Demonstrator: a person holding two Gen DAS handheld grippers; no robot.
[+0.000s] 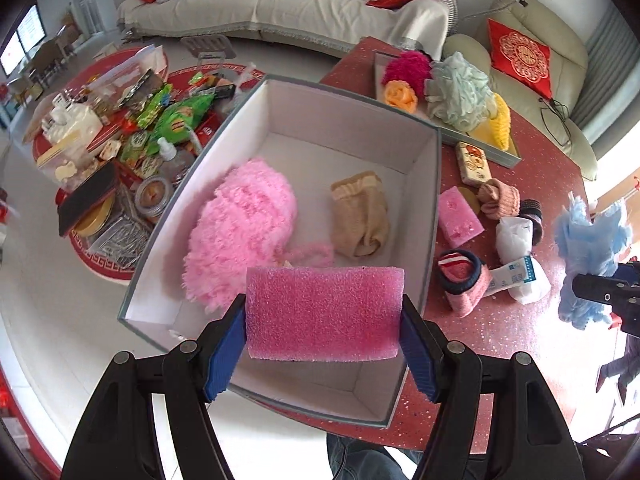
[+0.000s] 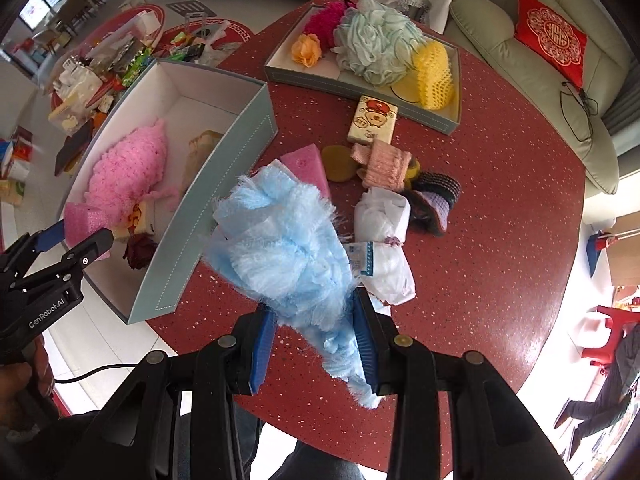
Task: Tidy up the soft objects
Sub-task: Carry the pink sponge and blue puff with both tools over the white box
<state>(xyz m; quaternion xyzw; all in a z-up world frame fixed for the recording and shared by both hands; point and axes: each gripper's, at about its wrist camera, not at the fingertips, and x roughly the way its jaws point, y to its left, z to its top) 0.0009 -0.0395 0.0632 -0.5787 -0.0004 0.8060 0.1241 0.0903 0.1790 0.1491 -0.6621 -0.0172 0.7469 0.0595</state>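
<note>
Soft objects are split between two places: some lie in the tall grey box (image 1: 434,184), others are scattered on the red table (image 2: 500,200). The left gripper (image 1: 324,314) clamps a pink foam sponge (image 1: 324,312) by its two short ends and holds it above the near part of the box, over a fluffy pink duster (image 1: 240,232) and a beige sock (image 1: 360,216) already inside. The right gripper (image 2: 316,340) pinches a pale blue fluffy duster (image 2: 280,248) near its lower end, above the table just beside the box's outer wall.

The sponge is light and springy; if the jaws let go while it sits high, it may bounce off the duster and tip over the near rim, which overhangs the table edge, so it could end on the floor. The blue duster is gripped only through loose fibres, so it may slide out during a quick swing, or drag across the white wrapped bundle (image 2: 384,248) and knock it. Both grippers converge on the same box, so a collision between them is possible. A dark red item (image 2: 140,250) in the box's near corner may be a dried flower, though the view is too distorted to be sure; a dropped piece could crush it.
</note>
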